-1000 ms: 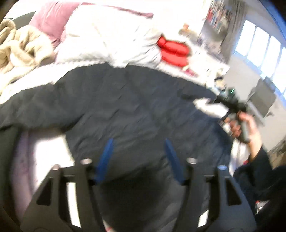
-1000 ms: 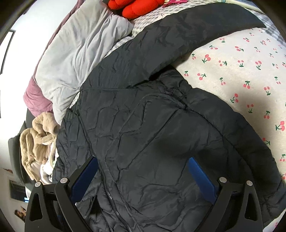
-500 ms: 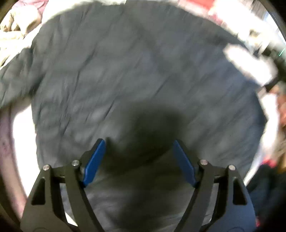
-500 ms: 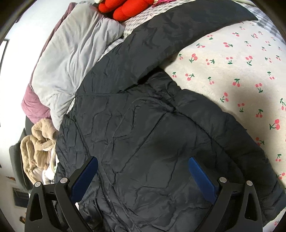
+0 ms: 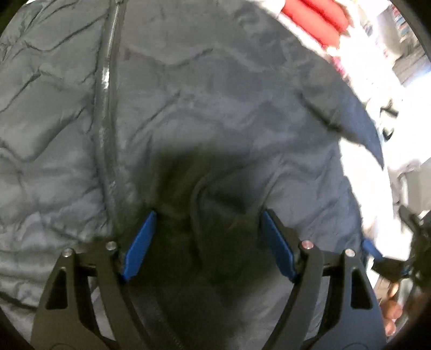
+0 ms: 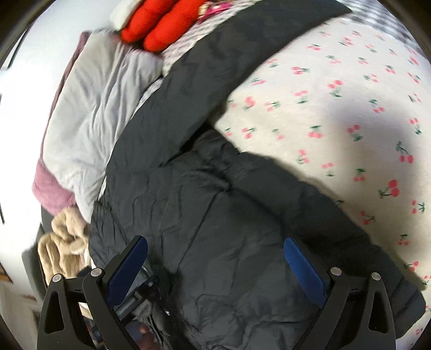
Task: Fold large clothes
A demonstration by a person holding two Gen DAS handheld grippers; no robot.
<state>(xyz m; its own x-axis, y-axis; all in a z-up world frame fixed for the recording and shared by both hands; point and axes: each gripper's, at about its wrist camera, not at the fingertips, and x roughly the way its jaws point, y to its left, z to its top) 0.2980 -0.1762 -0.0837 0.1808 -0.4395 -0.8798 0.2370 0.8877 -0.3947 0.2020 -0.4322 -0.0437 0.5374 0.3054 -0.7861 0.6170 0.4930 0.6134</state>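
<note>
A dark quilted puffer jacket (image 6: 204, 215) is laid flat on the bed, filling the centre and lower part of the right wrist view. One sleeve (image 6: 242, 53) is stretched toward the upper right of that frame, across the cherry-print bedsheet (image 6: 336, 121).

In the left wrist view the jacket (image 5: 215, 107) fills nearly the whole frame, and its zipper (image 5: 106, 94) is seen running down the left-centre.

Left gripper (image 5: 207, 215): spread wide, blue pads apart, nothing held between them. It is positioned low over the jacket front, with a fabric crease lying between the fingers; contact with the cloth cannot be told.

Right gripper (image 6: 215, 242): also spread wide, nothing grasped, held above the jacket body in the lower centre of its frame.

Around the jacket in the right wrist view:
- grey pillow (image 6: 89, 107) at the left, with a pink pillow (image 6: 51, 188) under it
- red plush item (image 6: 161, 24) at top centre
- beige fleece blanket (image 6: 62, 242) bunched at lower left, just beside the jacket edge

The red item (image 5: 317, 18) is also seen at the top right of the left wrist view, blurred.
</note>
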